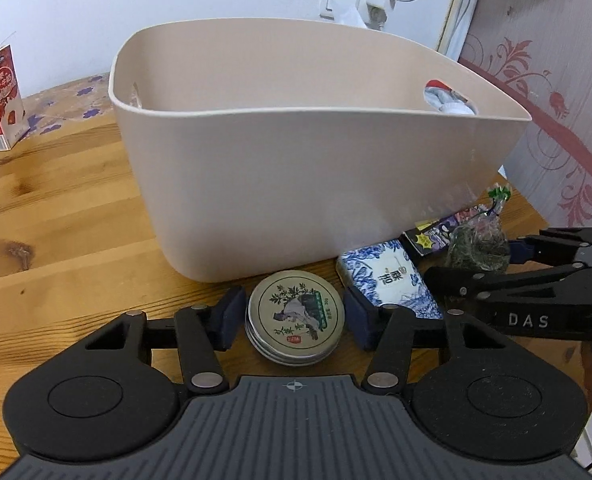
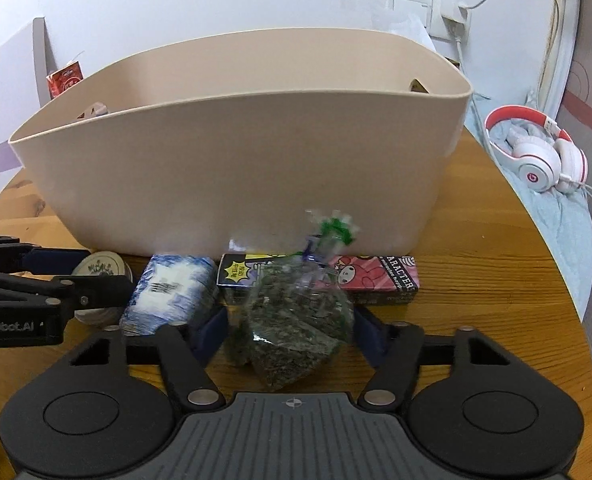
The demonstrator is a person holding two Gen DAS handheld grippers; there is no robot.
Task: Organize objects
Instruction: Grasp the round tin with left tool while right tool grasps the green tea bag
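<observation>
Wooden tabletop (image 1: 56,216) runs under everything, with a white wall behind, so start at your jaws. Low in the left wrist view, your left gripper (image 1: 294,318) brackets the round tin (image 1: 296,314): the blue pads stand close on either side, half closed, but whether they already press on its rim you cannot tell, so squeeze evenly on the tin's side wall before lifting. In the right wrist view, your right gripper (image 2: 290,330) sits around the clear bag of dried herbs (image 2: 292,320) at centre bottom; the pads flank the plastic and contact is again uncertain. Grip the bag's bulk, not its loose tied top, or it may slip out. Just beside it lie the blue-and-white tissue pack (image 2: 168,292) and the long cartoon box (image 2: 360,276), both touching or nearly touching your targets, so lift straight up. Beyond stands the beige basket (image 2: 236,172), filling mid-frame; clear its tall rim before releasing.
</observation>
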